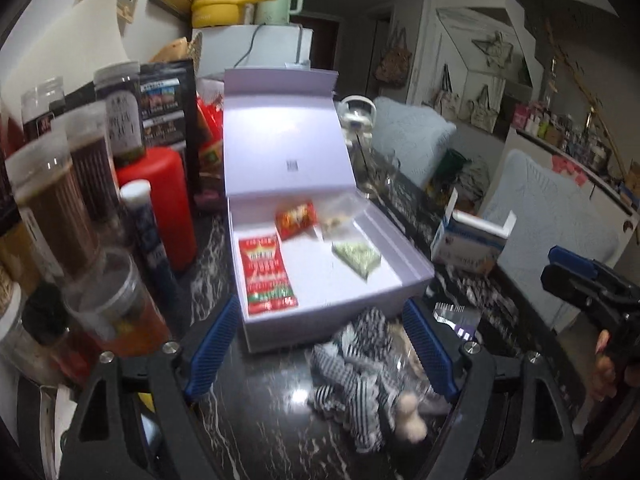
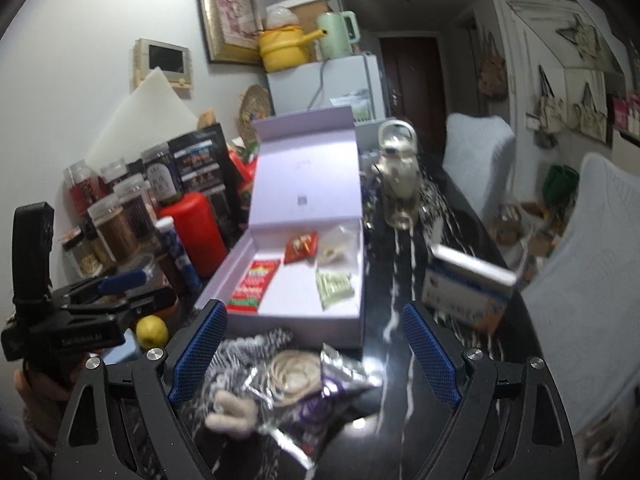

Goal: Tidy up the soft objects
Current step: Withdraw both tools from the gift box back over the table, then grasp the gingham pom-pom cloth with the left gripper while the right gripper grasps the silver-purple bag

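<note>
Striped cloth [image 1: 360, 364], the soft thing still out of place, lies on the dark worktop [image 1: 256, 432] just in front of the open white box [image 1: 412, 276]. From the left wrist, the left claw [image 1: 320, 352] is spread wide with nothing between its blue pads, and the cloth sits between them, shifted toward the right pad and running away from the camera toward the box's near wall. A pale knob-like bit pokes out at its near end. Inside the box lie 2 red packets, 1 clear bag and 1 green packet [image 1: 356, 258]. The right claw [image 1: 576, 276] shows at the far right edge, well apart from the cloth; its jaw state cannot be told here.

From the right wrist, the right claw [image 2: 316, 356] is also spread and empty. Here the cloth [image 2: 240, 356] lies toward the left pad, and a crinkled foil bag [image 2: 340, 384] with a coil of rubber bands [image 2: 292, 372] rests on it, a pile the left view barely shows. The left claw [image 2: 100, 292] hangs off to the left beside a lemon [image 2: 152, 330]. Judging by both, either claw could reach it, though the left one frames the cloth more squarely.
</note>
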### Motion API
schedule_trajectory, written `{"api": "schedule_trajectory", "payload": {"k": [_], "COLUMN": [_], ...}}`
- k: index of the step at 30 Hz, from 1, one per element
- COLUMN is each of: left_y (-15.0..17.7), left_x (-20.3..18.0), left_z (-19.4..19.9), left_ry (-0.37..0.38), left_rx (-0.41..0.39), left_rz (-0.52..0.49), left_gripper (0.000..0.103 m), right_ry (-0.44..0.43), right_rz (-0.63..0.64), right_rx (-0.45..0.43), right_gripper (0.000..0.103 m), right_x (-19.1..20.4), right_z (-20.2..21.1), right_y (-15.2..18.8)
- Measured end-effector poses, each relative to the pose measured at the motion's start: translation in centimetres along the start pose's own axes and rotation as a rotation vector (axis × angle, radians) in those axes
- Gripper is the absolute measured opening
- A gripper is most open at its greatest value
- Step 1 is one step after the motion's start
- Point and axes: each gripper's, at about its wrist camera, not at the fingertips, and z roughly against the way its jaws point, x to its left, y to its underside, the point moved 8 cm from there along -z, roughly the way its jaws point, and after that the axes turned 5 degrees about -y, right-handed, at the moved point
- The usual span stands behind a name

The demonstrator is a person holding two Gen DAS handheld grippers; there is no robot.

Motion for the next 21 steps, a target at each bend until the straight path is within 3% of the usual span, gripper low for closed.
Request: {"api": "schedule_trajectory", "payload": {"k": [7,10,21], "left_y": [3.3,4.5,7.5], "left_x": [-1.0,-1.7,-1.9], "left_z": [-1.3,-2.0,-3.1], "left_ry": [0.069,0.059,0.063], "left_rx": [0.065,0.092,0.162], "left_rz": [0.009,-0.008,0.011], "left_gripper": [0.083,0.083,0.083], "right_ry": [0.042,0.025,0.052], "right_rz": [-0.077,-0.131,-0.169], "right_rx": [0.086,0.140,0.240], "right_gripper": [0.090,0.090,0.090], "right_x": [-1.4,-2.2,-3.6], "right_z": [-0.5,-1.2,-3.5], "right_y": [5.0,7.2,10.5]}}
